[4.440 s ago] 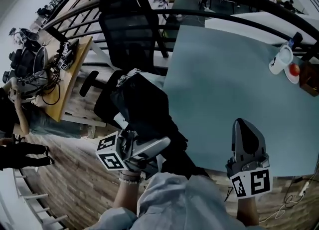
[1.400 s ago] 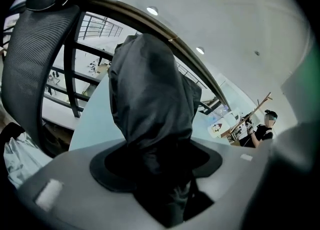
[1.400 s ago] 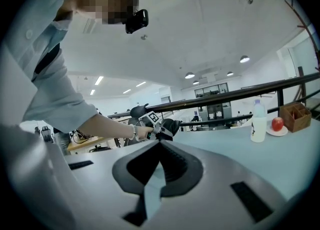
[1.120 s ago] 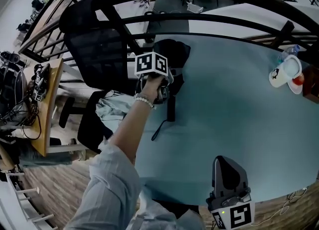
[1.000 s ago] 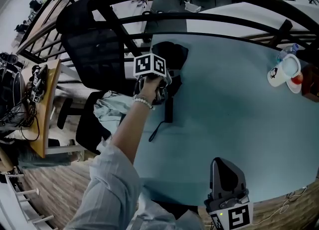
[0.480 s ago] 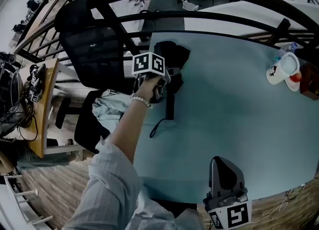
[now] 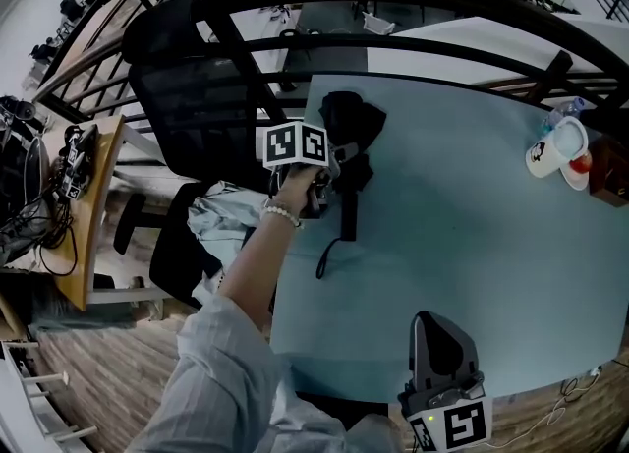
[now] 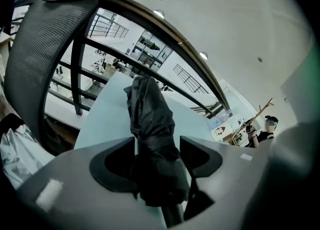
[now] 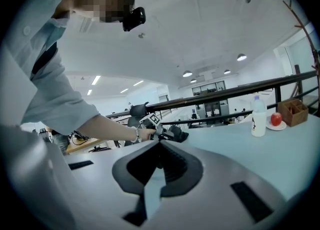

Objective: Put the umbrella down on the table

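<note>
- Gripping the folded black umbrella (image 7: 352, 122) (image 8: 150, 119) in my left hand-held gripper (image 7: 336, 168) (image 8: 157, 159); the umbrella rests on the bench (image 7: 472, 245).
- My right hand-held gripper (image 7: 433, 321) (image 9: 160, 149): jaws together, empty.

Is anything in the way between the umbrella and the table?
Nothing visible is. The umbrella, clamped in the left gripper's jaws, is over a bare corner of the table.
</note>
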### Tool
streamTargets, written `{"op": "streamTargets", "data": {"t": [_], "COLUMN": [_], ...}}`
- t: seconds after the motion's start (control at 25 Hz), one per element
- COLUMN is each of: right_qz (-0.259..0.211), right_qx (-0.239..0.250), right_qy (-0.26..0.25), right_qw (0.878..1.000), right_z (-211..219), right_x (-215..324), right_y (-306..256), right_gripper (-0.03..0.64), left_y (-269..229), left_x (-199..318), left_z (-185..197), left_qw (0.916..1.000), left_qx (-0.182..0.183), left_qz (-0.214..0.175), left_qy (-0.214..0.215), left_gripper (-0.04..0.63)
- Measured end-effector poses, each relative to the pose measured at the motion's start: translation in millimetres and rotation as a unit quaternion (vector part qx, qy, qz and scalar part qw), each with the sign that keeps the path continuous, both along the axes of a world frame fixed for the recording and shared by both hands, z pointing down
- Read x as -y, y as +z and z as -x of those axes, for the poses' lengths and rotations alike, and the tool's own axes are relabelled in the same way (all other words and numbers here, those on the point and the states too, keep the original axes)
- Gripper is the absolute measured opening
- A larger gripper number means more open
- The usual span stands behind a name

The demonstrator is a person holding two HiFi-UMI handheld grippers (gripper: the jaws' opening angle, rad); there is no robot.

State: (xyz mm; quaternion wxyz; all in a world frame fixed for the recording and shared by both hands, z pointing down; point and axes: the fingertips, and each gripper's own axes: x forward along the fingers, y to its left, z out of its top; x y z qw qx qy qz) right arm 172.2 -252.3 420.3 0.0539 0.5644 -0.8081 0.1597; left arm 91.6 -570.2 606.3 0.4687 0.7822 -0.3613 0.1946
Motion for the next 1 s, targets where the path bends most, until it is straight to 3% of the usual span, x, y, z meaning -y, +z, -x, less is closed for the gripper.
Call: {"op": "streamTargets", "data": {"t": [0.24, 0.44, 0.56, 0.8, 1.0], "right_qz": [-0.014, -0.020, -0.027, -0.037, -0.047], "right_qx": [-0.013, -0.034, -0.039, -0.043, -0.054], "right_qy": [-0.013, -0.020, -0.019, -0.011, -0.001], "right_qw": [1.000, 0.999, 0.999, 0.998, 0.997], "right_z": [12.8, 20.9, 23.8, 19.4, 13.9], "right_x": [0.6, -6.6, -8.6, -15.2, -20.4], "right_y": [-11.4, -16.8, -21.6, -37.5, -51.6], "right_gripper": [-0.009, -0.009, -0.009, -0.009, -0.009], "left_y": [-13.0, -22.8, -33.9, -56.6, -99.5], "left_x": [-6.5, -19.0, -22.4, -41.8, -64.3], "left_z": [14.2, 20.9, 25.5, 34.8, 36.0], "left_qw": [0.9987, 0.9946, 0.9905, 0.9889, 0.9830], "left_qx": [0.009, 0.032, 0.035, 0.035, 0.026], "left_qz": [-0.049, -0.096, -0.130, -0.134, -0.175], "left_qy": [-0.010, -0.022, -0.025, -0.053, -0.049], "left_gripper": [0.195, 0.005, 0.005, 0.005, 0.005]}}
